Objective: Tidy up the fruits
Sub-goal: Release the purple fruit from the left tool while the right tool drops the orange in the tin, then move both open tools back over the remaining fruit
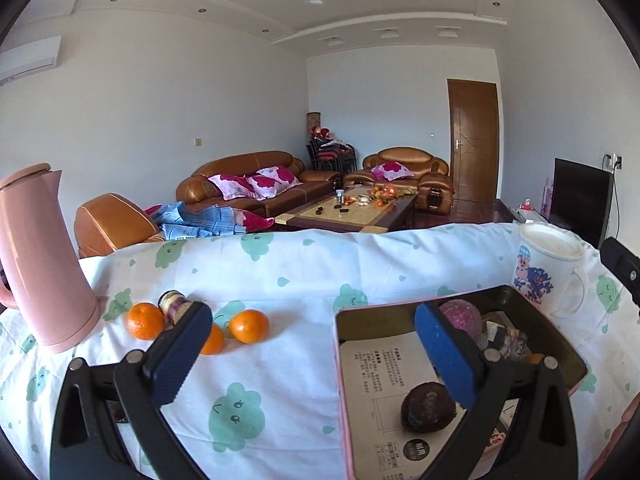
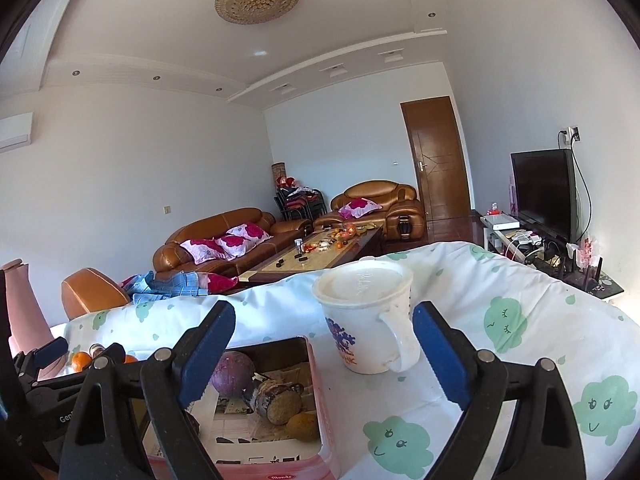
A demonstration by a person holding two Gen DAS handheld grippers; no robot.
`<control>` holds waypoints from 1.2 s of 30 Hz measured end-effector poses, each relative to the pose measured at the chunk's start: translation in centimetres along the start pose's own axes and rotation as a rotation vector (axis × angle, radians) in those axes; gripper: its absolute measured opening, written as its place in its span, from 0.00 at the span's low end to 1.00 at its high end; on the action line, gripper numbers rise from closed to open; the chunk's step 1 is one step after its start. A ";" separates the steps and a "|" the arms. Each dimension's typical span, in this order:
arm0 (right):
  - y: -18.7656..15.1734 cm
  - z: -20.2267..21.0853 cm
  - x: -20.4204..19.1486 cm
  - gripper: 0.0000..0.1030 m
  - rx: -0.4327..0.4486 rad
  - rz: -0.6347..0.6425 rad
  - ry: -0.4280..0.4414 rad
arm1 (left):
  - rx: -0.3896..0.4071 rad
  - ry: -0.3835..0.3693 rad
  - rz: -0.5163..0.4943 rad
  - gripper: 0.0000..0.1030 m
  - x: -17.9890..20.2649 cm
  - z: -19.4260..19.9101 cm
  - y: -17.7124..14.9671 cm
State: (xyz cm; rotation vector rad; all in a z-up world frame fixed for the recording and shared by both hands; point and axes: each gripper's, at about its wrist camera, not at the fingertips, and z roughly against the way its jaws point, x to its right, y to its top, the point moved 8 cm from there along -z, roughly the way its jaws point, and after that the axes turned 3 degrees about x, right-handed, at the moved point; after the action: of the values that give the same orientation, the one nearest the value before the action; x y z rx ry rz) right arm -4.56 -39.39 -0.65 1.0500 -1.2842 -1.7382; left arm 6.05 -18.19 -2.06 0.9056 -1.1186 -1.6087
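Observation:
Three oranges lie on the cloth at the left: one [image 1: 145, 321], one [image 1: 249, 326], and one [image 1: 213, 340] partly behind my left finger. A pink tin box [image 1: 340, 364] at the right holds a dark brown fruit [image 1: 428, 407], a purple fruit [image 1: 460, 314] and a small jar. My left gripper [image 1: 316, 354] is open and empty, between the oranges and the box. My right gripper [image 2: 326, 354] is open and empty, over the box's far corner [image 2: 316, 364], with the purple fruit [image 2: 232, 374], a jar [image 2: 276, 400] and a yellowish fruit [image 2: 302, 426] below.
A pink kettle [image 1: 40, 264] stands at the far left. A small jar [image 1: 174, 305] lies by the oranges. A white lidded mug [image 2: 366, 320] stands right of the box, also in the left wrist view [image 1: 548, 268]. The table has a white cloth [image 1: 280, 272] with green prints.

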 end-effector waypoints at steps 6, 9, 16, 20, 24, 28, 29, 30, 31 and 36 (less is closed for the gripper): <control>-0.2 0.1 -0.3 0.89 -0.005 0.017 -0.008 | -0.003 -0.002 0.011 1.00 -0.7 0.4 -0.2; -0.4 0.2 -0.6 0.89 -0.014 0.004 -0.001 | -0.004 -0.006 0.024 1.00 -1.2 0.8 -0.4; -1.1 0.7 -2.1 0.89 -0.036 -0.004 0.023 | -0.009 -0.010 0.045 1.00 -2.4 1.7 -0.9; -1.5 0.8 -3.0 0.89 -0.048 0.022 0.018 | -0.015 -0.007 0.059 1.00 -3.3 2.2 -1.1; -2.0 0.9 -3.9 0.89 -0.063 0.014 0.026 | -0.017 -0.008 0.060 1.00 -4.1 2.7 -1.3; -2.5 1.1 -5.2 0.89 -0.081 0.013 0.037 | -0.028 -0.006 0.057 1.00 -5.1 3.0 -1.7; -2.6 1.2 -5.6 0.89 -0.082 0.013 0.039 | -0.030 -0.004 0.060 1.00 -5.4 3.0 -1.8; -2.7 1.3 -6.0 0.89 -0.085 0.012 0.043 | -0.031 -0.002 0.063 1.00 -5.8 3.1 -1.9; -2.8 1.3 -6.5 0.89 -0.089 0.013 0.047 | -0.033 0.000 0.066 1.00 -6.3 3.2 -1.9; -3.7 1.5 -9.4 0.89 -0.110 0.018 0.083 | -0.041 0.018 0.075 1.00 -8.4 3.4 -2.3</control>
State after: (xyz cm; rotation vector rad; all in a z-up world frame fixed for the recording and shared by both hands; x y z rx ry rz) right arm -2.40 -29.48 -2.19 1.0331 -1.1311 -1.7137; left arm 4.67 -8.92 -2.78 0.8401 -1.0903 -1.5535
